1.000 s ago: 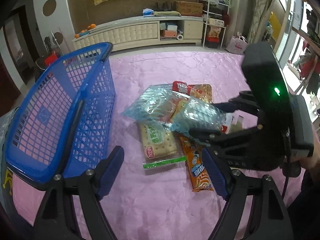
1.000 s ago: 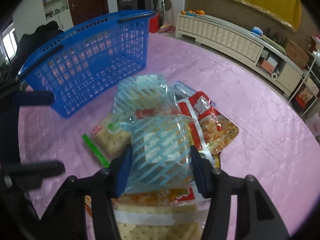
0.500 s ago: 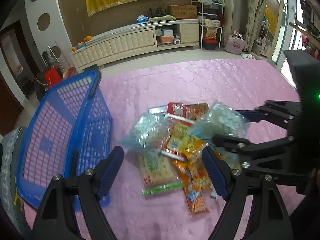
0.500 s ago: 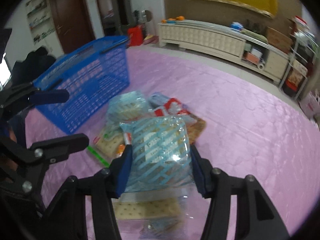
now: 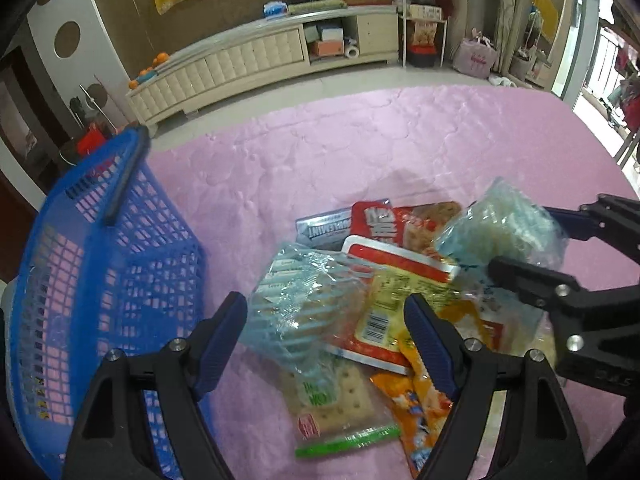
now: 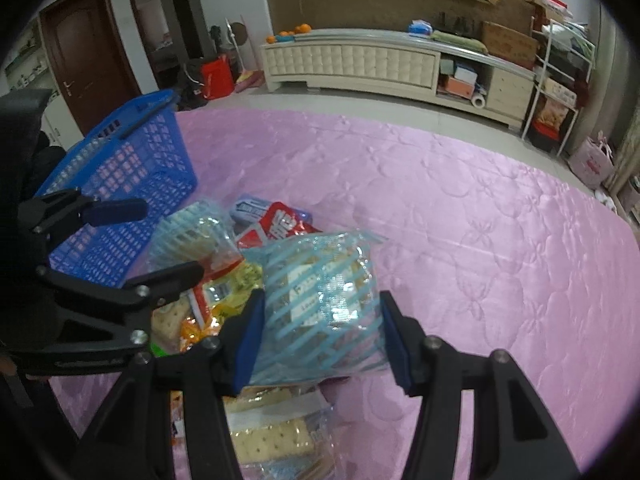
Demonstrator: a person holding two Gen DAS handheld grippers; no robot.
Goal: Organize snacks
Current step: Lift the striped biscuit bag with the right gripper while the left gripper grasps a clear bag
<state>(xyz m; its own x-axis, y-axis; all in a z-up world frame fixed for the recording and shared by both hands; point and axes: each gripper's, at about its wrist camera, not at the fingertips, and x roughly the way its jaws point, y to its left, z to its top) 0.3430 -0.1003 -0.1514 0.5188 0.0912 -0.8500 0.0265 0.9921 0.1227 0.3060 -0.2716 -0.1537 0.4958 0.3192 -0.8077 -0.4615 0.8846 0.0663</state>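
Pink quilted fabric covers the whole surface seen from the left wrist camera, and a loose heap of snack packets lies on it. To the left stands a blue plastic mesh basket with a dark handle, just beside the heap. The left gripper hangs above the pile with its blue-padded jaws spread wide, nothing pressed between them; directly below sits a clear bag with pale blue stripes, partly over a cracker pack with a green strip. A red and white flat packet and an orange snack bag lie alongside. At the right edge, the right gripper pinches a second blue-striped bag of biscuits (lifted clear of the heap). From the right wrist camera, that striped bag fills the gap between the blue pads, both pressing its sides. Beyond it lie the remaining packets, the basket at left, and the left gripper's black frame in front of it.
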